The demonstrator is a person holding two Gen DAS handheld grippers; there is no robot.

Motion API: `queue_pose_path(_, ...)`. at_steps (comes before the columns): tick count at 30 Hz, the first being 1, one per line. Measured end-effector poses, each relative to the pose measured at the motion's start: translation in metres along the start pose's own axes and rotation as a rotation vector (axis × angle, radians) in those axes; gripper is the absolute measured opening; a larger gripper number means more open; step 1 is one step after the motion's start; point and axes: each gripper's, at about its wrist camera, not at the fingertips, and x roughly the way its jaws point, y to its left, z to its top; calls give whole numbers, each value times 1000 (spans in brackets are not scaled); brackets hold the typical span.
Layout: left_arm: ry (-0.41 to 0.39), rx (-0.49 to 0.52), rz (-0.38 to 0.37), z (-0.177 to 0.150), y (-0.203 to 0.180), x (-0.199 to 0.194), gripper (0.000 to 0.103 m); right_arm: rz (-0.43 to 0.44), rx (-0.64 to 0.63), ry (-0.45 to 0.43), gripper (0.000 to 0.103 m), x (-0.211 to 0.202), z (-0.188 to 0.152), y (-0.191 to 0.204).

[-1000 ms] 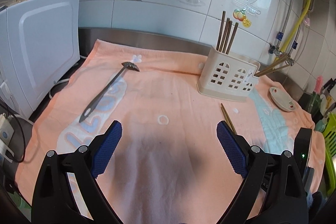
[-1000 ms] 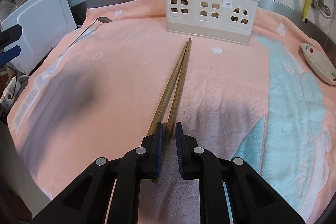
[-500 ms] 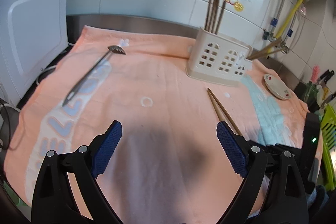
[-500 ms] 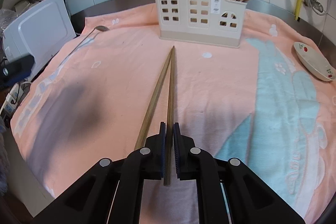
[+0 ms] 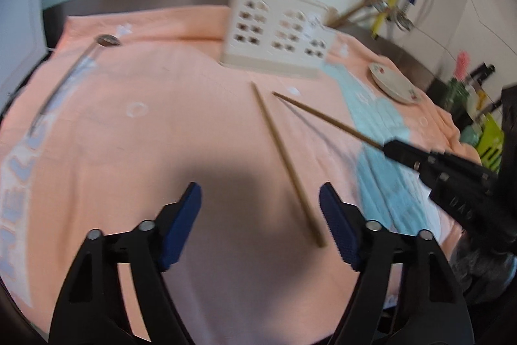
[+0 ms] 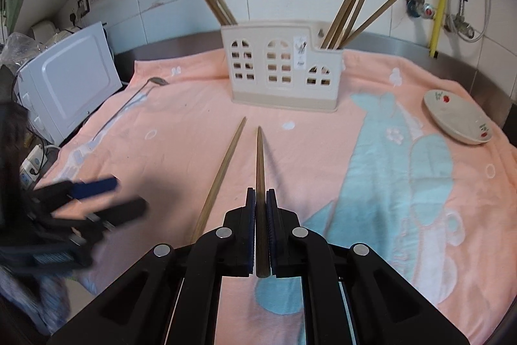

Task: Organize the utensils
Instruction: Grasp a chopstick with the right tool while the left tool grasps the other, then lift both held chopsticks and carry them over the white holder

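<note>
Right gripper (image 6: 260, 215) pinching one chopstick (image 6: 259, 164), tip raised off peach towel (image 6: 323, 157). Left gripper (image 5: 260, 225) closing, nothing between pads, second chopstick (image 5: 284, 157) flat just beside right pad. Farther: cream utensil holder (image 6: 284, 70) with upright chopsticks, spoon (image 6: 129, 105) left, saucer (image 6: 458, 122) right. Behind: steel counter edge, white tiled wall.

At bottom centre the right claw (image 6: 260, 199) gripped one chopstick (image 6: 259, 164), which pointed up toward the beige utensil holder (image 6: 284, 76). A second chopstick (image 6: 221, 173) lay on the pink towel (image 6: 181, 157) just left; the blurred left claw (image 6: 106, 196) was closing at lower left.
</note>
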Motion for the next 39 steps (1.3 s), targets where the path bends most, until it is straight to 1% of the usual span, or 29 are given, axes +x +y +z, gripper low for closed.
queue_pose_path(3, 42, 2, -29, -3, -14, 17, 55, -2, 0, -19, 6, -10, 2, -5)
queue_pose_path(5, 59, 3, -33, -4, -20, 25, 52, -6, -1, -27, 6, -15, 3, -8)
queue_pose_path(7, 74, 1, -29, -5, -24, 34, 40, -7, 1, -34, 6, -19, 4, -12)
queue_pose_path(9, 91, -1, -27, -6, -27, 43, 33, -9, 3, -41, 6, -22, 4, -15)
queue_pose_path(13, 109, -4, -17, -8, -31, 54, 29, -13, 4, -51, 6, -27, 6, -20)
queue_pose_path(15, 110, -3, -7, -8, -34, 57, 28, -15, 2, -55, 6, -29, 7, -22)
queue_pose_path(18, 108, 25, 38, -7, -41, 60, 24, -18, 0, -61, 7, -32, 8, -23)
queue_pose_path(21, 109, 61, 99, -5, -47, 62, 14, -20, 0, -65, 7, -34, 9, -25)
queue_pose_path(23, 113, 62, 102, -3, -47, 62, 10, -22, 0, -67, 7, -35, 10, -27)
queue_pose_path(27, 127, 68, 74, 2, -43, 56, 7, -25, -8, -75, 7, -39, 14, -26)
queue_pose_path(29, 120, 73, 49, 6, -41, 47, 6, -24, -16, -79, 7, -42, 18, -27)
queue_pose_path(32, 81, 85, 27, 18, -37, 29, 5, -20, -15, -87, 7, -46, 27, -30)
queue_pose_path(38, -45, 113, -1, 56, -31, -17, 5, 8, -19, -100, 7, -54, 54, -35)
queue_pose_path(39, -57, 113, -4, 61, -31, -22, 5, 19, -21, -99, 7, -56, 61, -36)
